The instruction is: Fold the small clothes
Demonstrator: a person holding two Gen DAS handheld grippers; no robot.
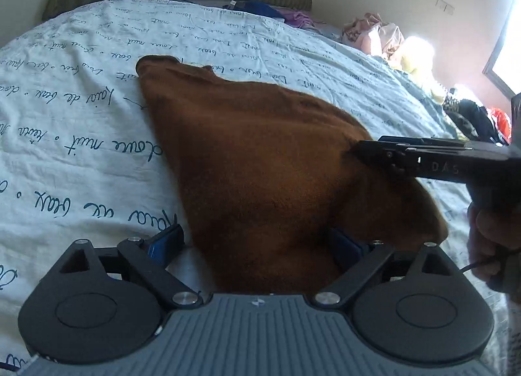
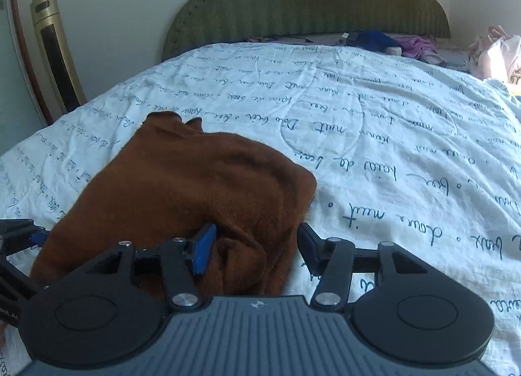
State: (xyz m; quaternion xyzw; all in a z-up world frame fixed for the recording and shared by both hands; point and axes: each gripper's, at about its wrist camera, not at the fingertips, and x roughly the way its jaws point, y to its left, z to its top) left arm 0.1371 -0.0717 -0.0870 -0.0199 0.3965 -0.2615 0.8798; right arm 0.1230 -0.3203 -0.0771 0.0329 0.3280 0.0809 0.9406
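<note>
We've got one brown garment lying on the bed, roughly mid-sheet, well short of the green headboard. It looks partly folded already: the side away from the headboard is doubled over and bunched, w/ a narrow end pointing toward the headboard. Edges aren't squared, so we judge the fold maybe halfway, not finished.

Left gripper sits at the garment's near edge, fingers spread wide. One blue pad is on the sheet beside the cloth, the other touches or overlaps the brown fabric; nothing is pinched between them.

Right gripper is over the garment's bunched near corner, fingers about half apart. The left pad rests on the fabric, the right pad is just off its edge over the sheet. Cloth lies between them but the pads don't press on it, so no hold. In the left view its tip lies on the garment's right part.

Still left, as we see it: flatten the bunch, square the edges, make the last fold. Other clothes lie near the headboard, apparently unfolded.
</note>
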